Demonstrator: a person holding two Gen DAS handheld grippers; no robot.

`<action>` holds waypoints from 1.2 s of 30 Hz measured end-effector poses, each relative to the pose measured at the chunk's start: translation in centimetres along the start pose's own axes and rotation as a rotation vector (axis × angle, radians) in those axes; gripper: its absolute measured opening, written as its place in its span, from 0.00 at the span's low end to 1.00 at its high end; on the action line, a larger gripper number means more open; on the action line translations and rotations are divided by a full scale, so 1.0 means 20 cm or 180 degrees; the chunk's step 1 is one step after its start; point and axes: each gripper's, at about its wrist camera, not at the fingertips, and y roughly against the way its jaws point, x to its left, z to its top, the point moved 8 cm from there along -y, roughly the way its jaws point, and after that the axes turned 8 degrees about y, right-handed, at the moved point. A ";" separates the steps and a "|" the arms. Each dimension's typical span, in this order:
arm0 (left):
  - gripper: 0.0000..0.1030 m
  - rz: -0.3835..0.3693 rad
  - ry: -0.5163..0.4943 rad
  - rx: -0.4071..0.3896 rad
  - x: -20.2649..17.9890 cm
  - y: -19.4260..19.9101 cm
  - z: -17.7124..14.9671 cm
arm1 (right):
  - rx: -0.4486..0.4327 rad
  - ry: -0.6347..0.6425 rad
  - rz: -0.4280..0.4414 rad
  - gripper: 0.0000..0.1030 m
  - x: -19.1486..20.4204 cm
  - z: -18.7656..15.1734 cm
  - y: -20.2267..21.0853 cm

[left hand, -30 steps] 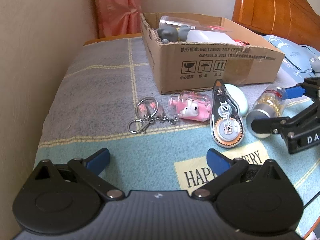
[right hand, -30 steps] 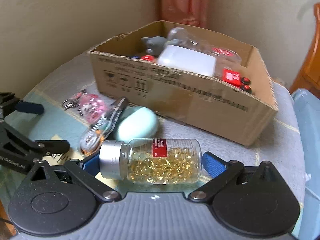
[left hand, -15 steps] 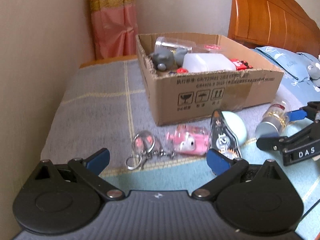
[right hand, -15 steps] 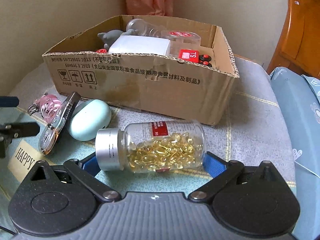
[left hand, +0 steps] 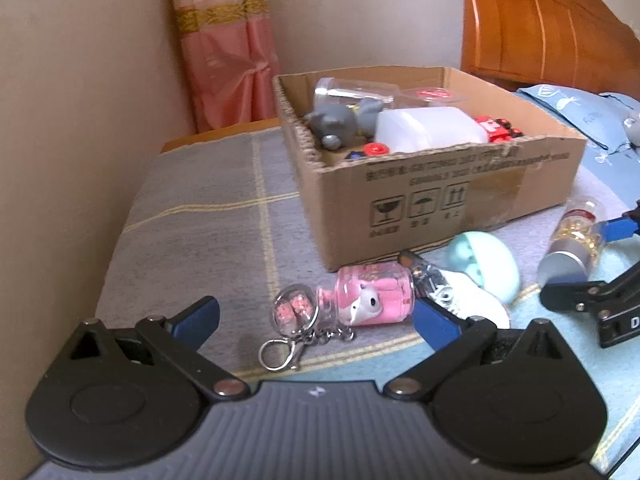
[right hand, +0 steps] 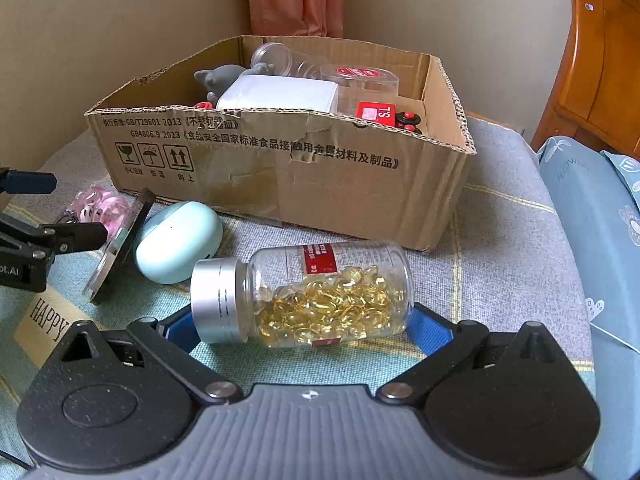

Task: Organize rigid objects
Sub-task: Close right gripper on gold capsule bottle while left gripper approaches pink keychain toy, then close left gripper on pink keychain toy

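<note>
A clear pill bottle (right hand: 320, 292) with a silver cap and yellow capsules lies lengthwise between my right gripper's (right hand: 304, 324) blue fingers, which are shut on its two ends. In the left wrist view the same pill bottle (left hand: 576, 236) sits in the right gripper (left hand: 592, 260). My left gripper (left hand: 316, 318) is open around a pink keychain bottle (left hand: 372, 300) and its key ring (left hand: 280, 352). The correction tape (left hand: 452, 292) and mint case (left hand: 484, 260) lie just right of it. The cardboard box (right hand: 280, 184) stands behind them.
The box holds a grey toy (left hand: 332, 124), a white container (left hand: 428, 132), clear cups (right hand: 304, 64) and red toy cars (left hand: 496, 128). A wall runs along the left, a pink curtain (left hand: 228, 60) behind. A wooden headboard (left hand: 540, 28) and blue bedding (right hand: 592, 232) lie to the right.
My left gripper came forward and down until the pink keychain bottle sits between its fingers. My right gripper swung round with the pill bottle to face the box's long side.
</note>
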 end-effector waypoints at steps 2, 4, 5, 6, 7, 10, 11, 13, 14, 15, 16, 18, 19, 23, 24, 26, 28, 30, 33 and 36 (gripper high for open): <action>0.99 0.0032 0.0020 -0.0005 0.01 0.01 0.00 | -0.0003 -0.0003 -0.0003 1.00 0.00 0.00 0.00; 0.96 0.0034 0.0028 -0.0027 0.01 0.01 0.00 | -0.0009 -0.0003 -0.0003 1.00 0.00 0.00 0.00; 0.95 0.0031 0.0044 -0.0048 0.00 0.01 0.01 | -0.0012 -0.0005 -0.0003 1.00 0.00 0.00 0.00; 0.93 0.0018 0.0050 -0.0076 0.00 0.02 0.01 | -0.0013 -0.0004 -0.0003 1.00 0.00 0.00 0.00; 0.89 -0.0007 0.0041 -0.0094 -0.02 0.02 0.02 | -0.0016 -0.0004 -0.0004 1.00 0.00 0.00 0.00; 0.70 -0.0061 -0.0008 -0.0091 -0.06 0.00 0.03 | -0.0016 -0.0004 -0.0004 1.00 0.00 0.00 0.00; 0.66 -0.0080 -0.0003 -0.0090 -0.07 -0.01 0.03 | -0.0017 -0.0004 -0.0005 1.00 0.00 0.00 0.00; 0.61 -0.0087 0.0029 -0.0068 -0.07 -0.03 0.04 | -0.0020 -0.0004 -0.0005 1.00 0.00 0.00 -0.01; 0.60 -0.0095 0.0050 -0.0056 -0.07 -0.04 0.04 | -0.0018 -0.0005 -0.0005 1.00 0.00 0.00 -0.01; 0.60 -0.0085 0.0053 -0.0076 -0.07 -0.04 0.04 | -0.0018 -0.0005 -0.0005 1.00 0.00 0.00 -0.01; 0.59 -0.0082 0.0052 -0.0076 -0.08 -0.04 0.04 | -0.0018 -0.0004 -0.0004 1.00 0.00 0.00 -0.01; 0.55 -0.0095 0.0041 -0.0091 -0.08 -0.04 0.04 | -0.0016 0.0000 -0.0001 1.00 0.00 0.00 -0.01; 0.50 -0.0123 0.0023 -0.0091 -0.09 -0.03 0.04 | -0.0013 0.0011 0.0006 1.00 0.00 0.00 -0.01; 0.48 -0.0154 -0.0047 -0.0063 -0.08 -0.02 0.03 | 0.0006 0.0062 0.0046 1.00 0.00 0.01 -0.01; 0.48 -0.0136 -0.0054 -0.0053 -0.07 -0.02 0.03 | 0.0009 0.0089 0.0052 1.00 0.00 0.01 -0.01; 0.48 -0.0088 -0.0037 -0.0034 -0.05 -0.01 0.02 | 0.0011 0.0139 0.0048 1.00 0.00 0.02 -0.01; 0.48 -0.0081 0.0037 -0.0006 -0.06 -0.01 0.02 | 0.0002 0.0177 0.0041 1.00 0.00 0.02 0.00; 0.49 -0.0090 0.0059 0.0015 -0.08 -0.02 0.02 | -0.0023 0.0218 0.0038 1.00 0.01 0.04 0.00; 0.50 -0.0058 0.0027 0.0001 -0.10 -0.03 0.02 | -0.0058 0.0283 0.0043 1.00 0.02 0.07 0.00; 0.51 -0.0062 0.0029 0.0052 -0.11 -0.05 0.01 | -0.0057 0.0418 0.0058 1.00 0.04 0.08 0.00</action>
